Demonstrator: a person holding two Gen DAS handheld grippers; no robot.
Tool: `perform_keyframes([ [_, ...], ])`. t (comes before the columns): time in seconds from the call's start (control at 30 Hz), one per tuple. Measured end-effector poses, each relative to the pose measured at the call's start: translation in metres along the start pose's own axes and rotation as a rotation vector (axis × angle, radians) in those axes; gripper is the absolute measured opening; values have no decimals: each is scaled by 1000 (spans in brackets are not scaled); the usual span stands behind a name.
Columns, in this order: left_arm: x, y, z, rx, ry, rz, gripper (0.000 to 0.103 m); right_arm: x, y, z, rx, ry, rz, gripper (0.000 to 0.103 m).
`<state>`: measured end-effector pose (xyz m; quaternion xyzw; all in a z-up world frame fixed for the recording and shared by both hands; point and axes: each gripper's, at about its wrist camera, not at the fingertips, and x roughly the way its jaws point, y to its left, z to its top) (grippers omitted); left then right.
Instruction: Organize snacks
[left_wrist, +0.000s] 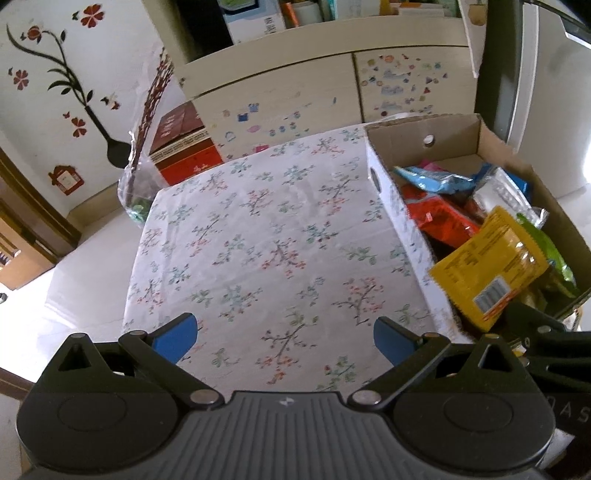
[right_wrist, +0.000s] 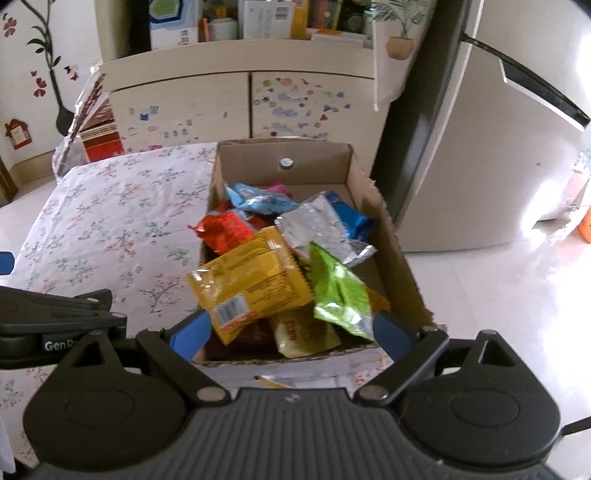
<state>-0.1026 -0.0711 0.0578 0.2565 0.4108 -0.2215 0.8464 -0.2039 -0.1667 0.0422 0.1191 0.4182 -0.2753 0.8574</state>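
We note the crinkly foil snack packets (right_wrist: 258, 291) heaped in the corrugated cardboard box (right_wrist: 391, 236) on the floral tablecloth (left_wrist: 258, 229), consistent with either sorting finished or unloading pending, while the right gripper (right_wrist: 291, 328) and left gripper (left_wrist: 284, 334) both hover spread wide, holding nothing.

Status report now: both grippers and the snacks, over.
Left gripper open, empty, over floral tablecloth. Right gripper open above brown cardboard box. Yellow snack packet topmost.
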Motion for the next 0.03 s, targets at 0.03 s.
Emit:
perform_keyframes([
  [0.03, 1, 3, -2, -7, 5, 3, 103, 0, 3, 0, -7, -2, 6, 95],
])
